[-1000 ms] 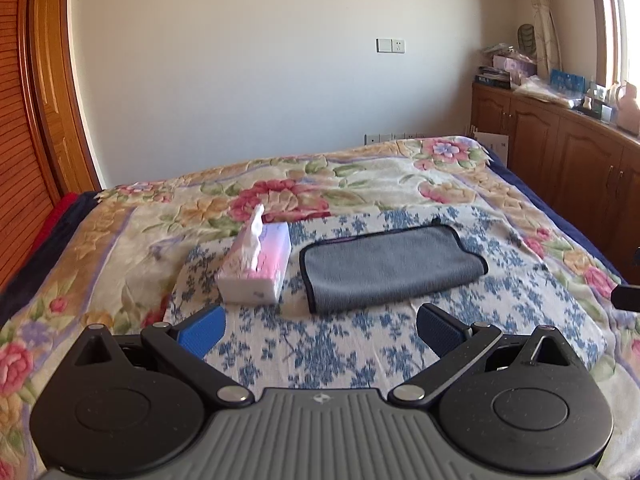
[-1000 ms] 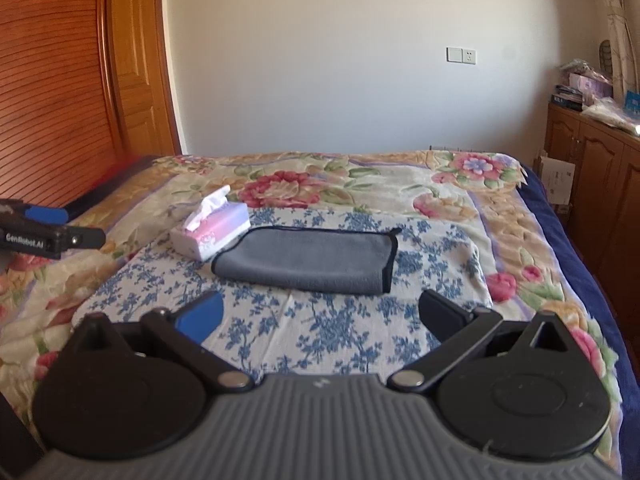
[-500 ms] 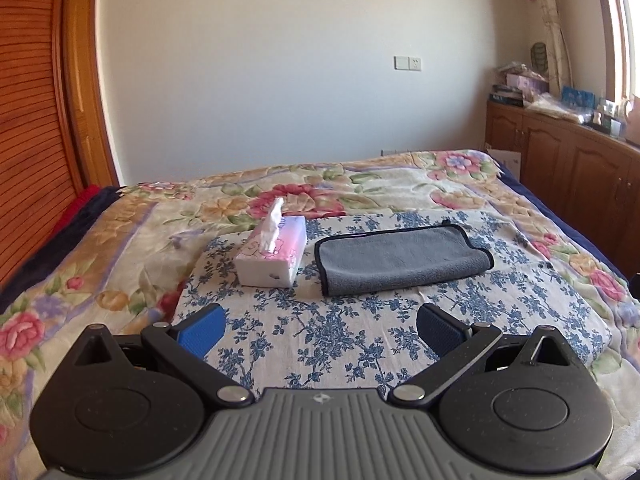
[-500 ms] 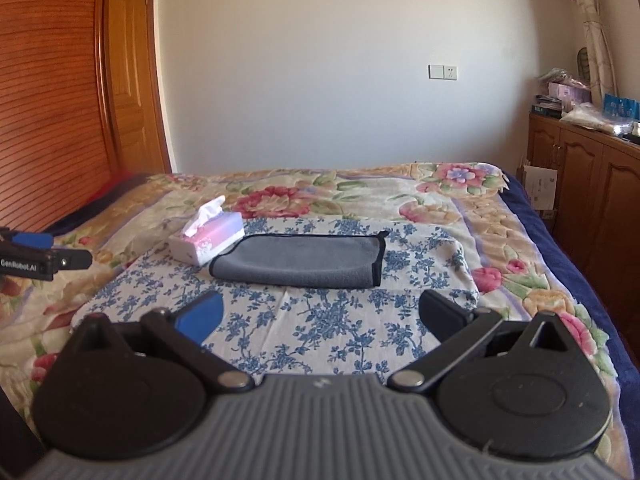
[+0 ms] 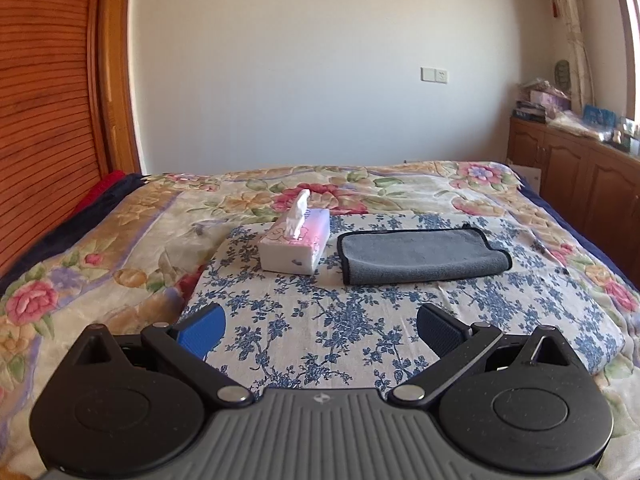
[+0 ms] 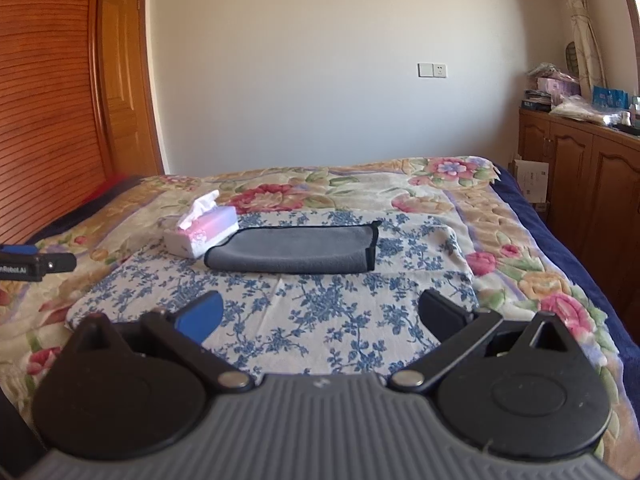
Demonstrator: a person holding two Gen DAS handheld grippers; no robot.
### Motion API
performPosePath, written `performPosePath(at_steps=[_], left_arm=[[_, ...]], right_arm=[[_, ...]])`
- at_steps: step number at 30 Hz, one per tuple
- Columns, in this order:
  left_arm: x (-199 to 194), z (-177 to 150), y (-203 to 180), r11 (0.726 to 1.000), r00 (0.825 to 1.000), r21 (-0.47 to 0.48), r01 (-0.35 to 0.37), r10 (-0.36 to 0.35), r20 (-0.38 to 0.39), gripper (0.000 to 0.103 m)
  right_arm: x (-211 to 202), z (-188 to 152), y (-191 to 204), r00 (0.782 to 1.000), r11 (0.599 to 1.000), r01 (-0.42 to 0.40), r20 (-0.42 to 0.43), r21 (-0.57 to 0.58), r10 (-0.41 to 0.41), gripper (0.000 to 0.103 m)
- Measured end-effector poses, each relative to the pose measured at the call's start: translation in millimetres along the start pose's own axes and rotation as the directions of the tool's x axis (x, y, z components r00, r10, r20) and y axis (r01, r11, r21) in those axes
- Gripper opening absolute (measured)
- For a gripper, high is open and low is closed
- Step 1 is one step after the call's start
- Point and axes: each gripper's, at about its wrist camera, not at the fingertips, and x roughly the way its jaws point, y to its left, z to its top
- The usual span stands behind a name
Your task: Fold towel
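A grey towel with a black hem (image 5: 420, 254) lies folded flat on a blue-flowered cloth (image 5: 340, 320) on the bed; it also shows in the right wrist view (image 6: 296, 250). My left gripper (image 5: 320, 330) is open and empty, well short of the towel. My right gripper (image 6: 320, 318) is open and empty, also short of the towel. Part of the left gripper (image 6: 36, 266) shows at the left edge of the right wrist view.
A pink and white tissue box (image 5: 296, 246) stands just left of the towel, also in the right wrist view (image 6: 202, 232). The floral bedspread (image 5: 100, 248) covers the bed. A wooden wardrobe (image 5: 44, 120) stands left, wooden cabinets (image 6: 580, 184) right.
Both grippers have pulled back and tilted up, so the towel and tissue box look smaller and farther. The towel has not moved. Both grippers stay open.
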Motion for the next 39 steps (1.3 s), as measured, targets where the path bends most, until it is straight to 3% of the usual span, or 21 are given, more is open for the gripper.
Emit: performPosePath(at_steps=[6, 11, 23, 39], left_arm=[[-1.6, -1.4, 10.2, 0.998, 0.999, -0.053, -0.025, 0.026, 0.023, 0.103], [-7.7, 0.8, 16.5, 0.996, 0.996, -0.075, -0.053, 0.057, 0.061, 0.103], [-20.3, 3.7, 15.3, 0.993, 0.985, -0.057, -0.102, 0.109, 0.133, 0.103], [-18.4, -0.7, 7.6, 0.997, 0.990, -0.006, -0.074, 0.074, 0.122, 0.103]], right_arm=[[-3.4, -2.1, -2.6, 1.000, 1.000, 0.008, 0.019, 0.020, -0.008, 0.103], [-13.1, -1.1, -3.8, 0.996, 0.999, 0.019, 0.085, 0.028, -0.021, 0.103], [-22.0, 0.3, -6.7, 0.982, 0.998, 0.063, 0.177, 0.025, -0.067, 0.103], [-19.5, -3.4, -8.0, 0.983, 0.997, 0.078, 0.166, 0.015, -0.079, 0.103]])
